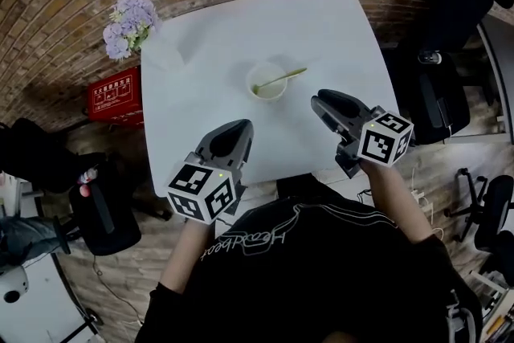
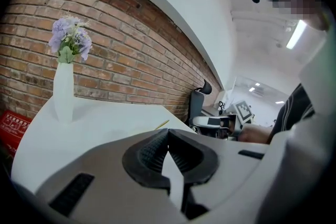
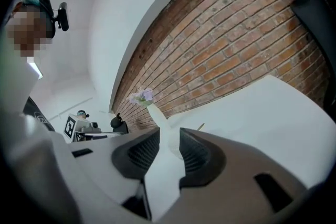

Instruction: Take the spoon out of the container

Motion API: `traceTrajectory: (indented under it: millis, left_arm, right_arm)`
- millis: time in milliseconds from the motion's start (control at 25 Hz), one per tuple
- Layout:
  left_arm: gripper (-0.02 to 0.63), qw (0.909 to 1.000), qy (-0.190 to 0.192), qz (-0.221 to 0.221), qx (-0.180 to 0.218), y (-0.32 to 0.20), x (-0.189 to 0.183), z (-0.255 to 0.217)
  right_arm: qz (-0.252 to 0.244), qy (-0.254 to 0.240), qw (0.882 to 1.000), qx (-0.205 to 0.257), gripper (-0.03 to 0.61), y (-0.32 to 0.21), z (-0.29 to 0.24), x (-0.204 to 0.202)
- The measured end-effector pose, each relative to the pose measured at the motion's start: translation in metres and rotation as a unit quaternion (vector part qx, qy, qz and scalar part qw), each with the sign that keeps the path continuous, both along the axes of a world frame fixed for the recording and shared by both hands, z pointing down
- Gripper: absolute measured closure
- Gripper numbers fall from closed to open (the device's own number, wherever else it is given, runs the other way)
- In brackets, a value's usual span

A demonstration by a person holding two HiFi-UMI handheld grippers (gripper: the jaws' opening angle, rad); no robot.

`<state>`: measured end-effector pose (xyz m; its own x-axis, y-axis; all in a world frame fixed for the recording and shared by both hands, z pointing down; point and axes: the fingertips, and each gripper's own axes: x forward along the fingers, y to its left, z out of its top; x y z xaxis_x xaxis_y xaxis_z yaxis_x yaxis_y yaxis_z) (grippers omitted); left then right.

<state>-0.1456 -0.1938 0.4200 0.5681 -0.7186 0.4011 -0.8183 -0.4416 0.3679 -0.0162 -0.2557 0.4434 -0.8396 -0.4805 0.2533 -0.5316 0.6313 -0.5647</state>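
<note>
A small white bowl (image 1: 267, 80) stands near the middle of the white table (image 1: 337, 36). A yellow-green spoon (image 1: 283, 78) rests in it, handle leaning out over the right rim. The handle's tip shows above the jaws in the left gripper view (image 2: 161, 125) and in the right gripper view (image 3: 200, 126). My left gripper (image 1: 241, 127) hovers near the table's front edge, below and left of the bowl, jaws shut and holding nothing. My right gripper (image 1: 319, 100) sits to the lower right of the bowl, its jaws slightly apart and empty.
A white vase of purple flowers (image 1: 128, 24) stands at the table's far left corner, and also shows in the left gripper view (image 2: 64, 92). A red crate (image 1: 112, 95) lies on the floor to the left. Black office chairs (image 1: 450, 28) stand to the right.
</note>
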Motion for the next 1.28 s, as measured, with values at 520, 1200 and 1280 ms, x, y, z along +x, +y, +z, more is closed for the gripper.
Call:
traceTrajectory:
  millis: [520, 1200, 1280]
  left_arm:
    - [0.609, 0.9985, -0.002, -0.039, -0.040, -0.057, -0.032, 0.033]
    - [0.609, 0.9962, 0.012, -0.045, -0.073, -0.066, -0.024, 0.058]
    - [0.609, 0.9961, 0.014, -0.046, -0.074, -0.064, -0.025, 0.058]
  right_arm:
    - [0.005, -0.012, 0.997, -0.079, 0.497, -0.082, 0.056, -0.020]
    - [0.007, -0.048, 0.993, -0.109, 0.574, -0.094, 0.062, -0.032]
    - [0.013, -0.063, 0.991, -0.117, 0.577, -0.093, 0.059, -0.031]
